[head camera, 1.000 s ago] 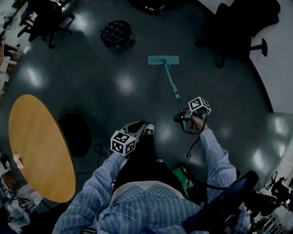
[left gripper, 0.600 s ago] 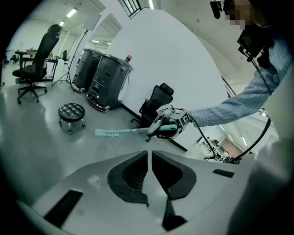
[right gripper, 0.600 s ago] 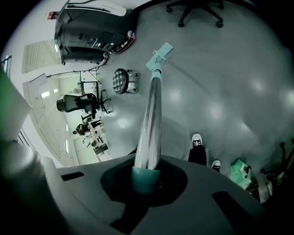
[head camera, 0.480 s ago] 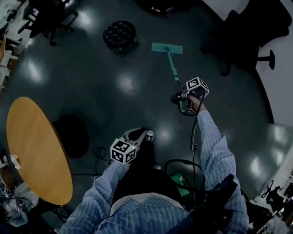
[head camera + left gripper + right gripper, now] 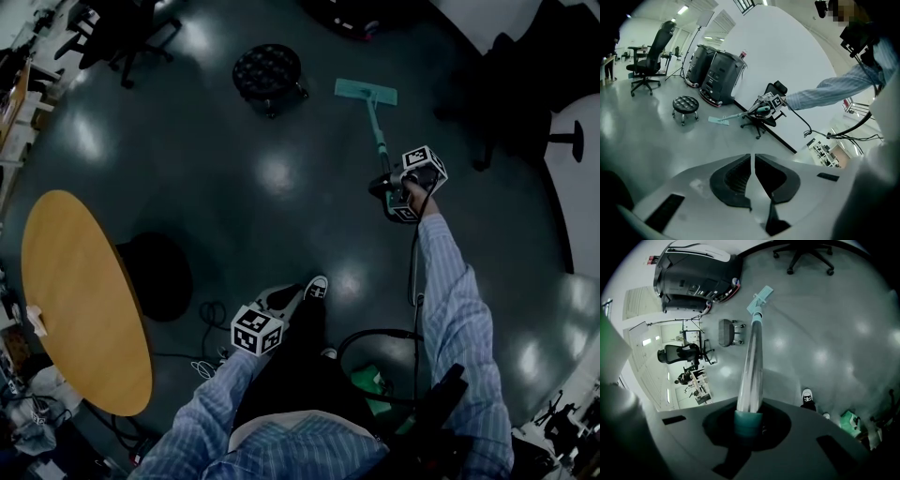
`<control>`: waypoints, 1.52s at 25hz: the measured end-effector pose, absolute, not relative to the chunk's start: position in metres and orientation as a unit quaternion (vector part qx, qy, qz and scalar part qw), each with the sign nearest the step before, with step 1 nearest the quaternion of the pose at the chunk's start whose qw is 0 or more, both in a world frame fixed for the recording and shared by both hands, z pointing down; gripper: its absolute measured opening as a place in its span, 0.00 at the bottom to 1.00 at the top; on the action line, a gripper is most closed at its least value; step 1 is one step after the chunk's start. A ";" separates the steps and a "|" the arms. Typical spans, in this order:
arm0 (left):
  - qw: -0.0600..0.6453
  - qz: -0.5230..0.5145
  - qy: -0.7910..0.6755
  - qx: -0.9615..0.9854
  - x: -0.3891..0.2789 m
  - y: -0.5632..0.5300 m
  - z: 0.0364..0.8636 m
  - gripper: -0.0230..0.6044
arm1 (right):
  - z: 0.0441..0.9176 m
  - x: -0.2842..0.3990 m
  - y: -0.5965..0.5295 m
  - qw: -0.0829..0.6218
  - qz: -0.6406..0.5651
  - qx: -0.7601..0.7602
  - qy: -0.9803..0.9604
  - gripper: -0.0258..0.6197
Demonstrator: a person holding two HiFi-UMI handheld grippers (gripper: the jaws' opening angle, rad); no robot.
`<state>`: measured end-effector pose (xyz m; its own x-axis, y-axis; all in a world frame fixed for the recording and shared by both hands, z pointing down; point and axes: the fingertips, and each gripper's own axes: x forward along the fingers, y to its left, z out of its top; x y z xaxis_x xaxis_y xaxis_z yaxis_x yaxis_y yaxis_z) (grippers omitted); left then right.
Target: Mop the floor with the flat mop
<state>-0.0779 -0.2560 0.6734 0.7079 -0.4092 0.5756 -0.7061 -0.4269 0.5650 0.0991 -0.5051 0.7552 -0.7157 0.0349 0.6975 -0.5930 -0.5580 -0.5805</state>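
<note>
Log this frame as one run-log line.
phase: mopping | right gripper: shut on mop handle | left gripper: shut, empty | mop head: flat on floor, near stool

In my head view the flat mop [image 5: 375, 122] lies on the floor [image 5: 234, 187] in the upper middle of the frame. Its head is at the top, and its handle runs down and right into my right gripper [image 5: 392, 190], right of centre. The stool [image 5: 267, 67] stands left of the mop head, near it but apart. The round table [image 5: 80, 300] fills the lower left. My left gripper [image 5: 265, 311] is low in the middle, just left of my shoe [image 5: 317, 286]. An office chair [image 5: 511, 75] stands in the upper right, right of the mop. A cable [image 5: 375, 335] lies below and right of the shoe.
</note>
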 end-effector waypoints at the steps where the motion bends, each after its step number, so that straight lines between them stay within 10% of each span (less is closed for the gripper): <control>1: 0.415 0.180 -0.340 0.824 -0.080 -0.256 0.674 0.09 | 0.754 0.097 -0.504 0.192 0.820 0.327 -0.430 0.06; 38: 0.342 0.158 -0.304 0.875 -0.020 -0.053 0.615 0.09 | 0.707 0.102 -0.027 0.140 0.859 0.283 -0.402 0.06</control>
<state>-0.0198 -0.0530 0.6147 0.7657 -0.4240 0.4836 -0.6395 -0.5817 0.5027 0.1023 -0.0272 0.7073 -0.7999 0.0137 0.5999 -0.4691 -0.6378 -0.6108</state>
